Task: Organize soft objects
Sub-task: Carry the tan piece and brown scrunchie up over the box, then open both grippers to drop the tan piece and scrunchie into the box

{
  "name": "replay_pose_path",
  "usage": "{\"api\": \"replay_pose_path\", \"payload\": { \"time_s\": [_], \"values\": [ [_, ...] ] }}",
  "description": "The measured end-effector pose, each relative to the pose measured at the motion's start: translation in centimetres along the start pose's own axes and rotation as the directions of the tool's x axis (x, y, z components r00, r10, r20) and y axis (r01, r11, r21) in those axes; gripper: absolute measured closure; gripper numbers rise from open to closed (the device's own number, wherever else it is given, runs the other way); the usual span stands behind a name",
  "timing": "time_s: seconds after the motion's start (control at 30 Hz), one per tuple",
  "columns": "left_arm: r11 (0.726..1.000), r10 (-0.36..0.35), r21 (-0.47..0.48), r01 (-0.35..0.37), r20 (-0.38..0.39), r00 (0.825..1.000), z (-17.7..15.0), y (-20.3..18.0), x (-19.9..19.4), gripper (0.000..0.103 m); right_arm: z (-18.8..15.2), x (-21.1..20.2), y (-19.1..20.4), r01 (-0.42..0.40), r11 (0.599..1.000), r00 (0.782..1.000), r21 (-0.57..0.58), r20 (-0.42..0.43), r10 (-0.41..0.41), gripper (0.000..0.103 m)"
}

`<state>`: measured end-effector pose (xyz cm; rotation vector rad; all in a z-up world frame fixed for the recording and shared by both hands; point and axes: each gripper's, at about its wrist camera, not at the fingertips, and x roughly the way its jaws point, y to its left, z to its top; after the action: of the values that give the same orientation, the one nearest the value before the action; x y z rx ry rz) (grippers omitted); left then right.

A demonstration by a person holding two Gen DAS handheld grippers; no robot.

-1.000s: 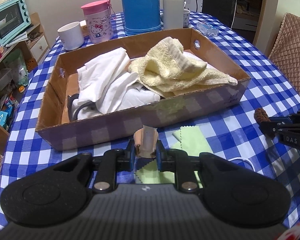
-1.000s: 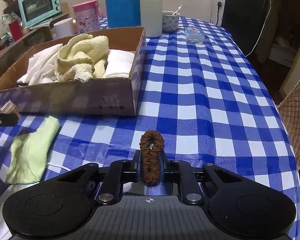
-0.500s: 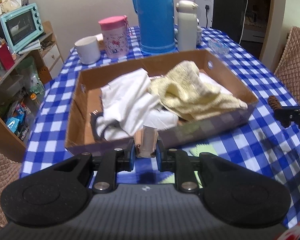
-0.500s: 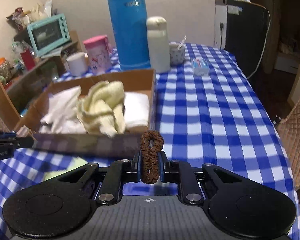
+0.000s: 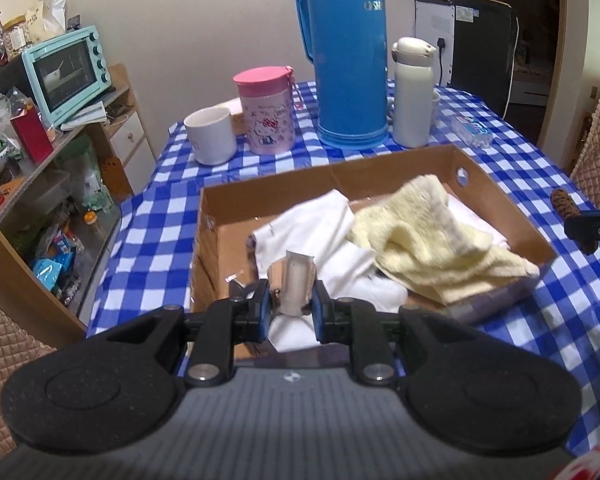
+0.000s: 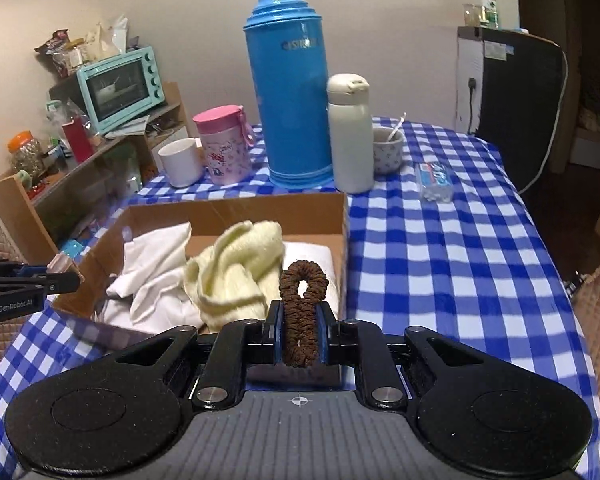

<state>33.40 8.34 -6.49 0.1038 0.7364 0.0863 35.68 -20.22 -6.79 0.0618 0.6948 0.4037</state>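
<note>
Brown scrunchie (image 6: 300, 312) gripped by right fingers (image 6: 277, 330), beige fabric piece (image 5: 293, 286) by left fingers (image 5: 262, 310)

Your left gripper (image 5: 290, 305) points forward and downward, its blue-padded jaws drawn close and clamped on a small beige fabric roll (image 5: 294, 286) that stands upright between them. Your right gripper (image 6: 299, 330) takes much the same downward tilt, jaws nearly together and pinching a brown hair scrunchie (image 6: 302, 308), whose loop sticks up above the pads. In the left wrist view your right gripper's fingers come in from the right edge; in the right wrist view your left gripper's come in from the left edge. The two are well apart, level with each other.
</note>
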Motion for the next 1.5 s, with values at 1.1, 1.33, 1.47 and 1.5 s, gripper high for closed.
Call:
{"api": "replay_pose_path", "payload": {
  "time_s": [1.1,1.33,1.47,1.5],
  "values": [
    [1.0,0.019,0.026,-0.019,-0.021,1.0,6.7,4.0,10.3,0.079,6.3,9.7,-1.0,-0.003,1.0,1.0,0.005,-0.02,0.003,0.086],
    [1.0,0.002,-0.007,-0.002,-0.037,0.999,6.6,4.9,11.3,0.061,6.0,10.0,-1.5,0.008,1.0,0.999,0.015,-0.035,-0.008,0.086],
    [1.0,0.0,-0.009,0.0,-0.034,0.999,6.6,5.2,11.2,0.059,5.8,9.9,-1.6,0.01,1.0,0.999,0.02,-0.041,-0.009,0.086],
    [1.0,0.0,-0.013,0.0,-0.034,0.999,6.6,5.3,11.2,0.058,5.7,9.8,-1.6,0.01,1.0,0.999,0.021,-0.043,-0.009,0.086]
  ]
}}
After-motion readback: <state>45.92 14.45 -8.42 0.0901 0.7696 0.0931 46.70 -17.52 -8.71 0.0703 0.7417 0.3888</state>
